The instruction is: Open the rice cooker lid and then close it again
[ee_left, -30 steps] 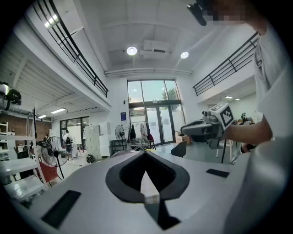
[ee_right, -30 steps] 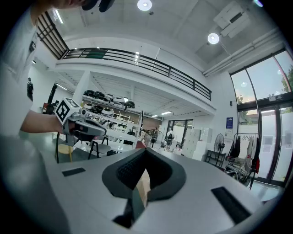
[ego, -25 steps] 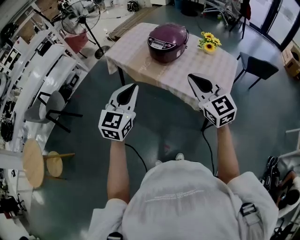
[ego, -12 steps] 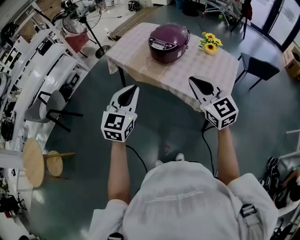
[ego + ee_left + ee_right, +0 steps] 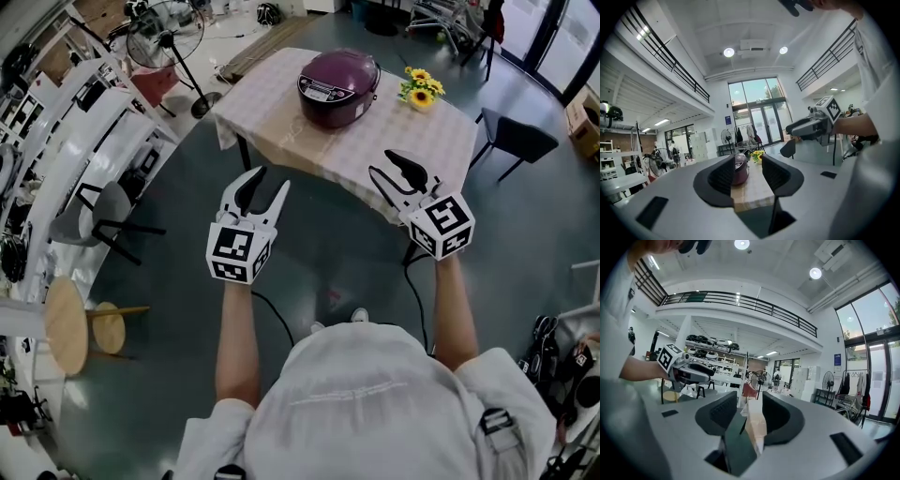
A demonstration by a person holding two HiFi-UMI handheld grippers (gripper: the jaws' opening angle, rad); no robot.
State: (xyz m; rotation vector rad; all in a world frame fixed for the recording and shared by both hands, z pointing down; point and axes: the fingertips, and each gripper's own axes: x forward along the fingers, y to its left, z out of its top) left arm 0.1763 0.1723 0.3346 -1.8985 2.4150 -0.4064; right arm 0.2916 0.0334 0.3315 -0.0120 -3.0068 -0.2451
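A purple rice cooker [image 5: 337,86] stands with its lid down on a table with a checked cloth [image 5: 309,141]. Both grippers hang in the air in front of the table, well short of the cooker. My left gripper [image 5: 270,180] points toward the table's near edge, and its jaws are opening with nothing between them. My right gripper [image 5: 381,162] is over the table's near corner, its jaws also opening and empty. In the left gripper view the cooker [image 5: 740,168] shows far off between the jaws of the left gripper [image 5: 748,171]. The right gripper [image 5: 750,416] looks along the cloth's edge.
Yellow flowers [image 5: 419,86] stand on the table to the right of the cooker. A black chair [image 5: 520,136] is at the table's right. A standing fan [image 5: 164,33], white shelves and a chair [image 5: 103,211] line the left, with wooden stools [image 5: 70,323] nearer.
Both grippers' jaws were shut in the earlier frames and now stand apart. The hands have stayed where they were.
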